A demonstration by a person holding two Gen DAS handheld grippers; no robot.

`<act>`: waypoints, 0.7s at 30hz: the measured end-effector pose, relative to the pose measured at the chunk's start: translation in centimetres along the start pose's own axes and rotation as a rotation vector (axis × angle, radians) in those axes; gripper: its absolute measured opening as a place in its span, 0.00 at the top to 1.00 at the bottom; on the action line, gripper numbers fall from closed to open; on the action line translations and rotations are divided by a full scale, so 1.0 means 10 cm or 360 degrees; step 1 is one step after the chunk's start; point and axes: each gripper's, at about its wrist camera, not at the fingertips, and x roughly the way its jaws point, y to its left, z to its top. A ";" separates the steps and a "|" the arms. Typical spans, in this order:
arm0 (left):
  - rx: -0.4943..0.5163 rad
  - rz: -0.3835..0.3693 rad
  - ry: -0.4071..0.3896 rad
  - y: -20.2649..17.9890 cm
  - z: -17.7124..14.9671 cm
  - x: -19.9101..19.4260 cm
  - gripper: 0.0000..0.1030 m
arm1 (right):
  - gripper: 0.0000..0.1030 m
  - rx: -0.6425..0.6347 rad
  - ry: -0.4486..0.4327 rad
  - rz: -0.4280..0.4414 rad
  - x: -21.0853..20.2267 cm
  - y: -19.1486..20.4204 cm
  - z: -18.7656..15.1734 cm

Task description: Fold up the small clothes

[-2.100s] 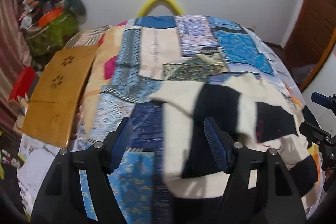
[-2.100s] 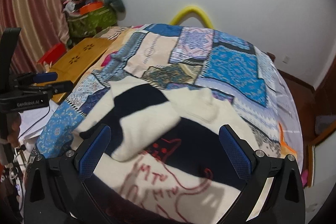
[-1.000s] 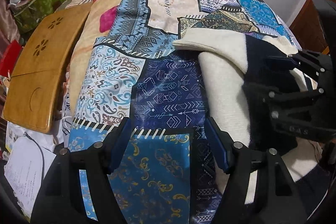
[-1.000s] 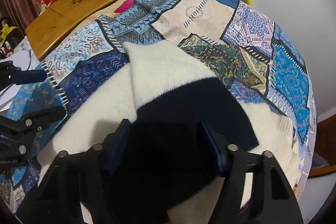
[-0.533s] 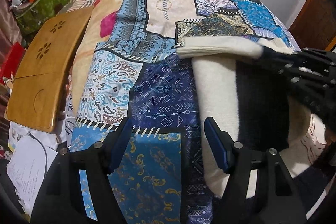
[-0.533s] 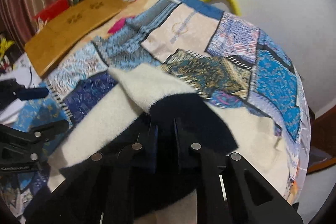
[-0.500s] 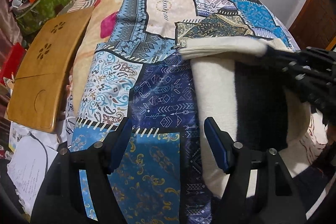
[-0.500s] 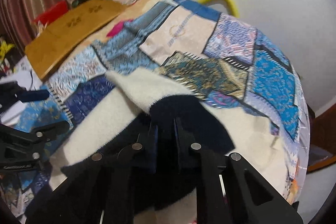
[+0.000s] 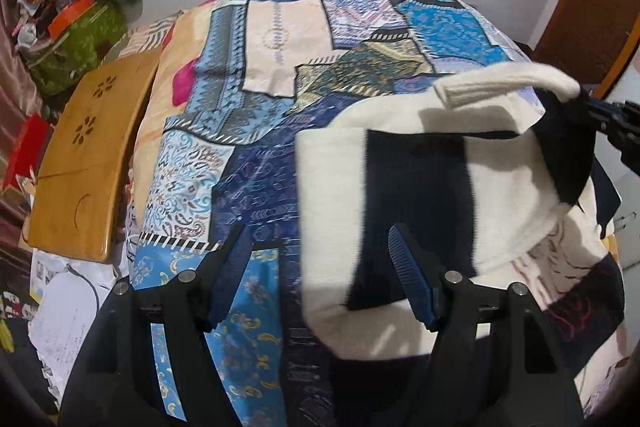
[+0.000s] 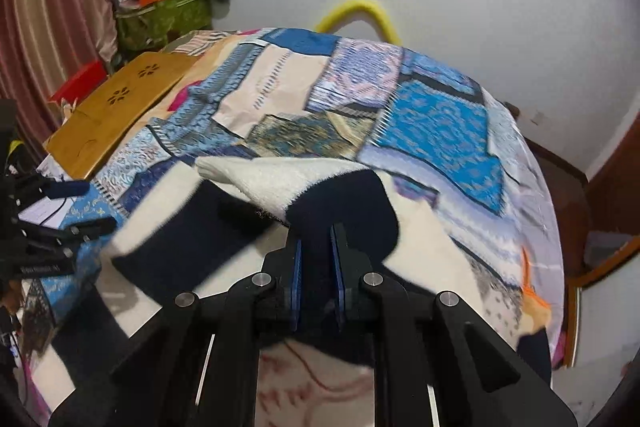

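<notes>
Mounted on each wrist, angled steeply down and close over the patchwork bedspread [image 9: 256, 75], sharing the striped sweater [image 10: 304, 179].

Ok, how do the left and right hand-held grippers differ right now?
The left hand-held gripper has its jaws standing apart; the right hand-held gripper is shut.
The left holds nothing, poised over the sweater edge and the patchwork bedspread; the right pinches a black part of the sweater's sleeve.
The sleeve hangs lifted from the right; the left lifts no cloth.
Both have black frames and blue pads.
</notes>
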 end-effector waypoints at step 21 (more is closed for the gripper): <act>0.0125 0.0048 0.0048 -0.71 -0.11 -0.09 0.32 | 0.64 0.0164 0.0112 0.0047 -0.29 -0.73 -0.71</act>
